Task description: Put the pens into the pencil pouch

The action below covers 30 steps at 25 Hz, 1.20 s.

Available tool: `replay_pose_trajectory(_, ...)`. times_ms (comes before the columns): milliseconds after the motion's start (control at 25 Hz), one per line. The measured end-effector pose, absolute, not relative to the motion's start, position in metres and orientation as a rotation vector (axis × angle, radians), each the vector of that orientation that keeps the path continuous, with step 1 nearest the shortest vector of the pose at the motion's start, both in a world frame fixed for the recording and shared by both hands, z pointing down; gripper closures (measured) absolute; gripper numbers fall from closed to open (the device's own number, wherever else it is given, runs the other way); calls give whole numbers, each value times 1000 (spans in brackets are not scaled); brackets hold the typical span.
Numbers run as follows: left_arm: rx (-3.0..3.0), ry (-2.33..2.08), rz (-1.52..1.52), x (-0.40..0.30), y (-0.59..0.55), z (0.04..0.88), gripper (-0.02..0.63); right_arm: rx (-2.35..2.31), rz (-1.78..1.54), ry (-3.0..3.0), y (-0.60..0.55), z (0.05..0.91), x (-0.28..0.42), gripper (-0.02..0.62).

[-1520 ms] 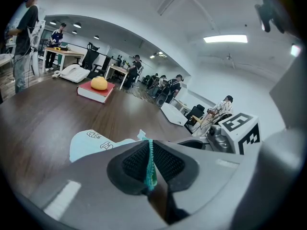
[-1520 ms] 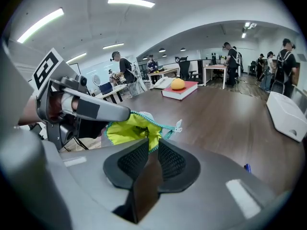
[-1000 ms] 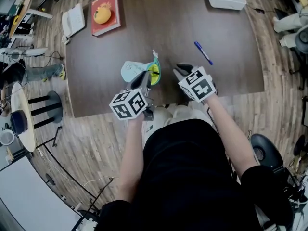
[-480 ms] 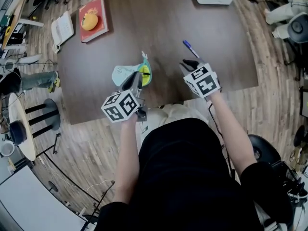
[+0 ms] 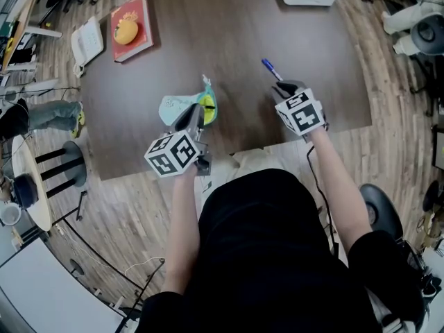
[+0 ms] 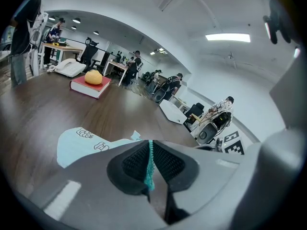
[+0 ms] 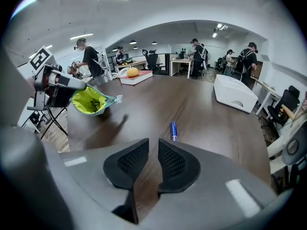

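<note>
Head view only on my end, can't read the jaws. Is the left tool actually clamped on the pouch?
Observer: Yes. Left tool is shut on the pencil pouch, with its teal zipper edge pinched between the jaws.
Operator: Right tool carrying a pen?
Observer: No. Right tool is empty, jaws slightly apart. The blue pen lies on the table just ahead of it.

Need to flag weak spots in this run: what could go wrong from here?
The right gripper is empty, jaws barely apart; the pen lies flat on the table just ahead, so they may nudge or roll it instead of straddling it. The left gripper pinches the pouch only by its zipper edge; that thin hold might slip.
</note>
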<state>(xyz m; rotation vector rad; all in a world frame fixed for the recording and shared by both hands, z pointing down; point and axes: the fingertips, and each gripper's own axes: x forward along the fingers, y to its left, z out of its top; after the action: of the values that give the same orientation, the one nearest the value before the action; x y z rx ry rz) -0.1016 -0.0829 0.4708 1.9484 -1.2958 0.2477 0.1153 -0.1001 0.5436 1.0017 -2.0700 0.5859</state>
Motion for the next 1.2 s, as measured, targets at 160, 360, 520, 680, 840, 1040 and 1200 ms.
replay_pose_trajectory(160,1945,-1291,259,-99,-84,472,583,1044,558,-2017,-108,555,134,548)
replay_pose_trajectory(360,1938,-1281,272,-96,-85,475,583,1054,576,-1986,-114,566,145,548)
replay_pose_trajectory(520,1934,-1280,287,-95,-86,477,583,1060,582,-1964,-117,577,152,548)
replay_pose_trajectory(680,1933,-1276,296,-93,-87,478,583,1055,585,-1948,-119,584,157,548)
replay_pose_trajectory(840,1930,-1272,301,-92,-88,479,583,1042,595,-1930,-119,592,160,548)
replay_pose_trajectory(1040,1928,-1261,307,-91,-90,482,583,1024,609,-1910,-120,605,161,548)
replay_pose_trajectory(1200,1924,-1256,305,-91,-92,482,583,1014,611,-1894,-121,609,163,548)
